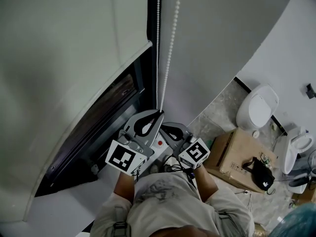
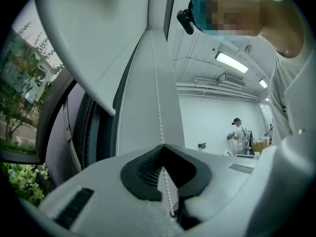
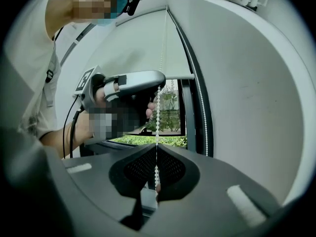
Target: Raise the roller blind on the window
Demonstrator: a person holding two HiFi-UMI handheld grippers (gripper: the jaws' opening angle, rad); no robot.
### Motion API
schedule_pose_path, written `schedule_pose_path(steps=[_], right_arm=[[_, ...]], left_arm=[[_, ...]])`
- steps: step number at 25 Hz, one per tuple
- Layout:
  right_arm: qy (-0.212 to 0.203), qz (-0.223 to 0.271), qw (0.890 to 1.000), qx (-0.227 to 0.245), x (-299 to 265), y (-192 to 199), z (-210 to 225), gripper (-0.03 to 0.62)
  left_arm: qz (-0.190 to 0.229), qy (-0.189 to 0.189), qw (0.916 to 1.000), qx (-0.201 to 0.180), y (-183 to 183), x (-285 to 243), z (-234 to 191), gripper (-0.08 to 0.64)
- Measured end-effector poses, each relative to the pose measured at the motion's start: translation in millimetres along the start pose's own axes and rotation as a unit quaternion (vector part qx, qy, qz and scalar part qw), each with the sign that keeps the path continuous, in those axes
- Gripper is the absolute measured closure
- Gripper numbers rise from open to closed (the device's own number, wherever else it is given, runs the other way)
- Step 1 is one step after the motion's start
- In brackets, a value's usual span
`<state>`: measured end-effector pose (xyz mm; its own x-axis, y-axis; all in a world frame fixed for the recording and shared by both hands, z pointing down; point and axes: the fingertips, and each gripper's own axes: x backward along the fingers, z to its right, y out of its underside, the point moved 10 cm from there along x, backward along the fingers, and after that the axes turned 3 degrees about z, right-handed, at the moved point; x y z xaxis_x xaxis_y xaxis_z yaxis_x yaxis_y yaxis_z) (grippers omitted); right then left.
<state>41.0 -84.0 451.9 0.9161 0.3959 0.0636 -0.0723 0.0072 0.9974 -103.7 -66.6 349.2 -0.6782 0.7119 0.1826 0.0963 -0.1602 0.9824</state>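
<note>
The left gripper (image 2: pixel 162 151) and right gripper (image 3: pixel 156 152) were both pinched shut on the bead chain (image 1: pixel 158 58), just right of the partly lowered blind (image 1: pixel 64 48). The thin beads might have slipped through the pads, and a skewed pull might have jammed the chain.

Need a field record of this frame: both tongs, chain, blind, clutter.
left tongs: shut on chain
right tongs: shut on the same strand, below the left tongs
free strand: hangs loose by the frame
blind: partly down, glass showing under its bottom bar
window: greenery outside
floor: box, toilet
</note>
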Motion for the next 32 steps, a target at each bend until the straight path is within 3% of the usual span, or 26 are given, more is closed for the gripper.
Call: schedule_pose_path(steps=[11,24,32], right_arm=[[0.022,-0.059,0.998,-0.018,6,33,-2,0.581],[0.013,-0.076,0.997,-0.027,9,62,-4,0.581],[0.018,-0.086,0.995,-0.038,17,71,-8,0.580]], left_arm=[[-0.032,0.002,0.9990,0.032,35,10,5,0.551],[-0.057,-0.005,0.9965,0.060,64,19,11,0.551],[-0.068,-0.004,0.9960,0.058,71,21,18,0.551]])
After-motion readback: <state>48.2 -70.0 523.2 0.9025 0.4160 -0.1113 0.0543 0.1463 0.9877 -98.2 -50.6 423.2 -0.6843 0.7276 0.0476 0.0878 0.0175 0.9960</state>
